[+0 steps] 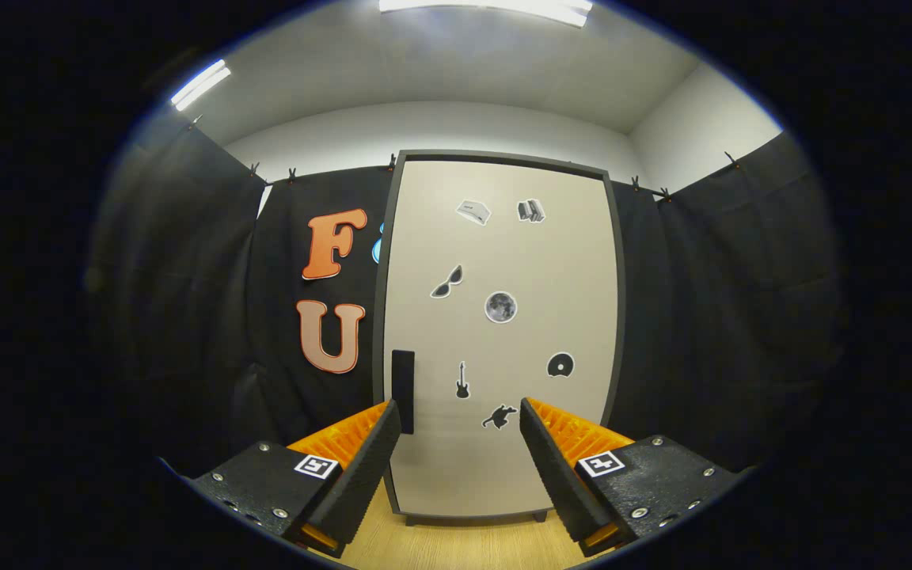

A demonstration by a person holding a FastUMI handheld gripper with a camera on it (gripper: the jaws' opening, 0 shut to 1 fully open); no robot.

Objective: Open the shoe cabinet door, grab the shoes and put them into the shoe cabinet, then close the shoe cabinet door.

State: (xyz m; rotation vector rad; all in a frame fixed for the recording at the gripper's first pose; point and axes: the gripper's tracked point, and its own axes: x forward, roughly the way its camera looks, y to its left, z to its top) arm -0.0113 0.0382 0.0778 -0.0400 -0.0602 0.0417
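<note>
A tall shoe cabinet stands straight ahead against the black cloth wall. Its beige door (503,332) in a dark frame is closed and carries several small stickers. A black vertical handle (403,390) sits on the door's left edge, just above my left fingertip. My gripper (460,419) is open, its two orange-and-black fingers spread apart with nothing between them, and it hangs in front of the lower part of the door without touching it.
A wooden floor (456,542) runs under the cabinet, which rests on short feet. Black cloth walls close in on both sides and behind the cabinet. White ceiling lights glow overhead.
</note>
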